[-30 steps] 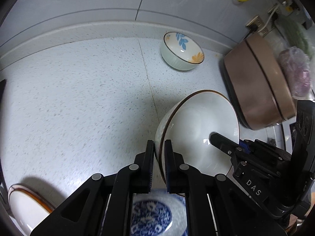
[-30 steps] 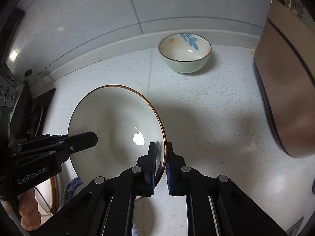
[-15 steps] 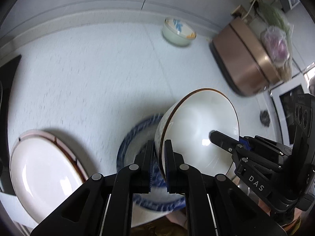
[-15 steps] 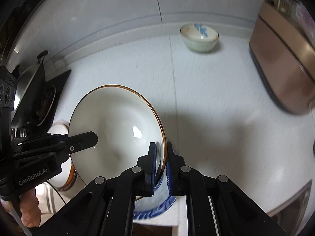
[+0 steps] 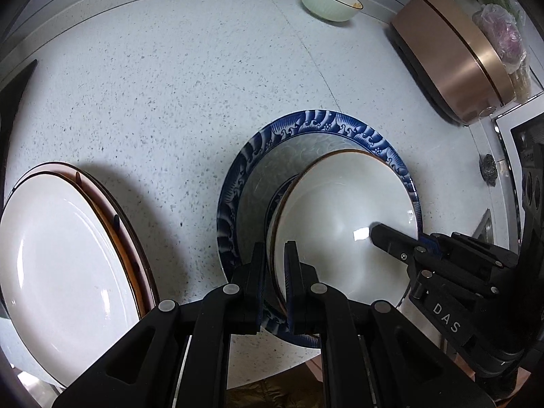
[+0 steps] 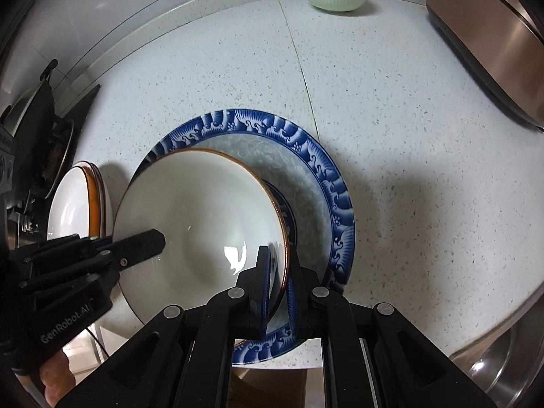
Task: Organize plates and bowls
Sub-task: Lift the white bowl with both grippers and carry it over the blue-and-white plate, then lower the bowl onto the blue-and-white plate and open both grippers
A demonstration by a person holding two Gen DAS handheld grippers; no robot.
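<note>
Currently the left tongs (image 5: 274, 265) and right tongs (image 6: 279, 268) each pinch opposite rims of the bowl (image 5: 343, 224), held over the blue plate (image 5: 326, 125). Risk: uneven release could tip it, chipping both or sliding it off-centre.

Speckled white stone countertop (image 5: 176, 78) with a thin seam, meeting a pale grey wall at a curved upstand. Copper-brown rounded appliance with a black base (image 5: 452, 54) at the right rear. Clear plastic bag of purple produce (image 5: 503, 30) beside it. Black pan with handle (image 6: 40, 119) at the left edge.
</note>
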